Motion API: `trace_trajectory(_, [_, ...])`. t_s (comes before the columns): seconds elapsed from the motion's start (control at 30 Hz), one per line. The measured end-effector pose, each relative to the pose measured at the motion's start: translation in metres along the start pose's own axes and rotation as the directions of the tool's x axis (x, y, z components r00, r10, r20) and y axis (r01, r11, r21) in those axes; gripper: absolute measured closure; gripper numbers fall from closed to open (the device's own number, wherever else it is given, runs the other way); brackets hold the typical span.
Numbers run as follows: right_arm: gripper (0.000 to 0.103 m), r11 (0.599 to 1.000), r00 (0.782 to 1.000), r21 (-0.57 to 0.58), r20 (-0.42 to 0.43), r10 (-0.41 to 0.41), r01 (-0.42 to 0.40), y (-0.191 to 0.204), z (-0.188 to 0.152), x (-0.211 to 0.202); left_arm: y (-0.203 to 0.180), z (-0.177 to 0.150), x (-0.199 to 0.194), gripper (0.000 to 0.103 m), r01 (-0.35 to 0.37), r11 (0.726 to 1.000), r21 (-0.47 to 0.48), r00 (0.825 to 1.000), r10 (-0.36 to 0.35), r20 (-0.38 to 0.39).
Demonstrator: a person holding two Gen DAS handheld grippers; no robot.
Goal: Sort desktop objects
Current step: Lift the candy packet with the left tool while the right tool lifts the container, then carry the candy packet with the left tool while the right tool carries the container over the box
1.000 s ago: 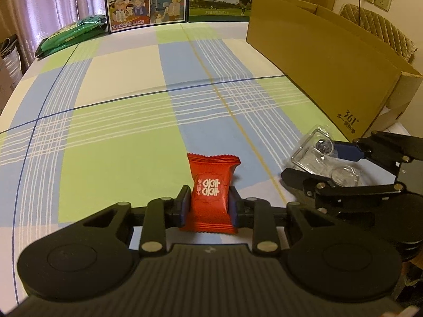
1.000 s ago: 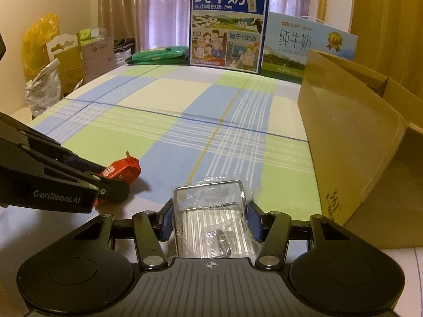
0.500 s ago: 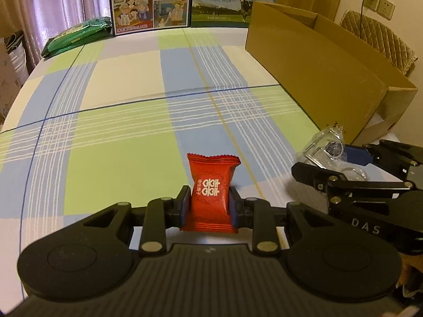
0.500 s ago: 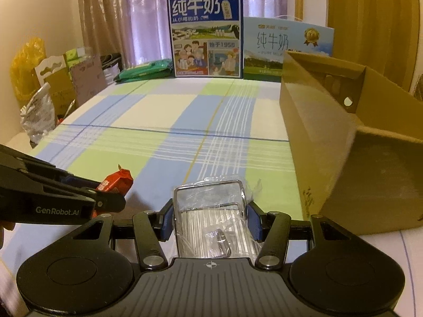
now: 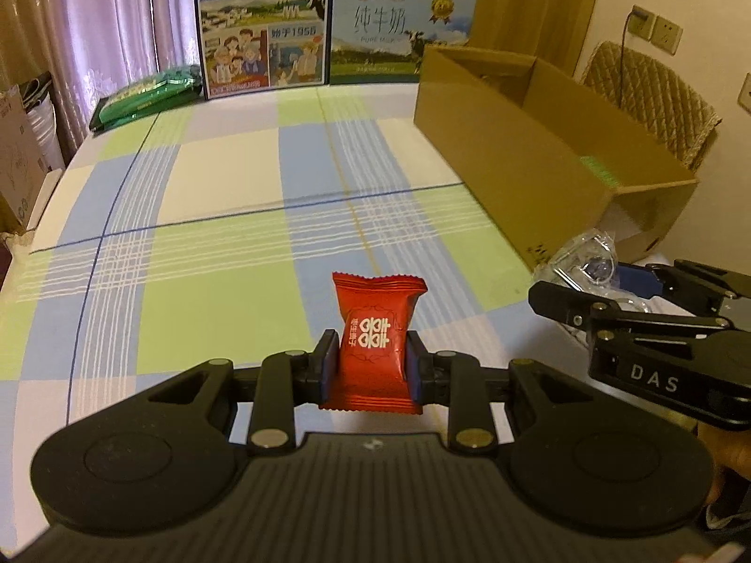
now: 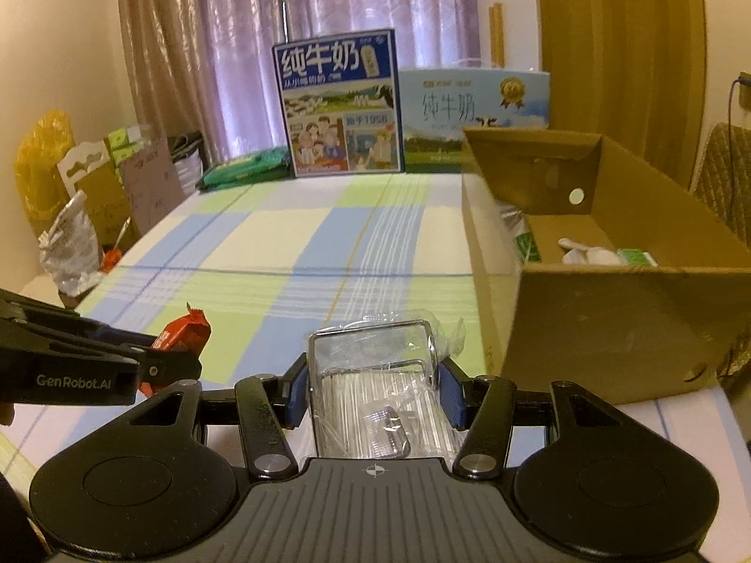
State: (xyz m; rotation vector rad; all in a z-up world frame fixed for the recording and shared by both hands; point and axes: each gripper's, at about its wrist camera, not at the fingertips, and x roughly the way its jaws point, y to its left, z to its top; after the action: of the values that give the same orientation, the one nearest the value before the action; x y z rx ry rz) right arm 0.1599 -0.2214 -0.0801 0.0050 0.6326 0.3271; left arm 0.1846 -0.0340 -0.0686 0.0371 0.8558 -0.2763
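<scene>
My left gripper (image 5: pixel 371 366) is shut on a red candy packet (image 5: pixel 375 328) with white characters, held upright above the checked tablecloth. The same red candy packet (image 6: pixel 183 330) shows at the left of the right wrist view, in the left gripper (image 6: pixel 155 363). My right gripper (image 6: pixel 373 387) is shut on a clear plastic box (image 6: pixel 375 384) in crinkled wrap. In the left wrist view the right gripper (image 5: pixel 601 291) sits at the right edge with the clear plastic box (image 5: pixel 586 262) in it. An open cardboard box (image 6: pixel 610 319) stands just right of both grippers.
The cardboard box (image 5: pixel 540 159) holds white and green items (image 6: pixel 605 253). Two milk cartons (image 6: pixel 342 108) and a green packet (image 5: pixel 145 94) stand at the table's far edge. Bags and boxes (image 6: pixel 75 197) crowd the floor to the left. A quilted chair (image 5: pixel 657 98) stands behind the box.
Both grippers have risen with their loads, and the views tilt up so the inside of the cardboard box now shows. The holds on the packet and the plastic box are unchanged.
</scene>
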Motion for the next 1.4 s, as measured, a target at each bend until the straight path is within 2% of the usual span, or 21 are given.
trace_trajectory(0.53, [0.052, 0.991, 0.991, 0.091, 0.081, -0.105, 0.098, -0.036, 0.023, -0.066, -0.054, 0.025, -0.044, 0.079, 0.054, 0.996, 0.075, 0.996, -0.06, 0.068])
trace_trajectory(0.9, [0.052, 0.968, 0.972, 0.169, 0.116, -0.206, 0.186, -0.081, 0.039, -0.095, -0.103, 0.049, -0.039, 0.079, 0.138, 0.983, 0.121, 0.986, -0.148, 0.076])
trace_trajectory(1.4, [0.052, 0.959, 0.963, 0.189, 0.127, -0.236, 0.21, -0.123, 0.051, -0.101, -0.148, 0.084, -0.025, 0.079, 0.182, 0.969, 0.165, 0.976, -0.198, 0.09])
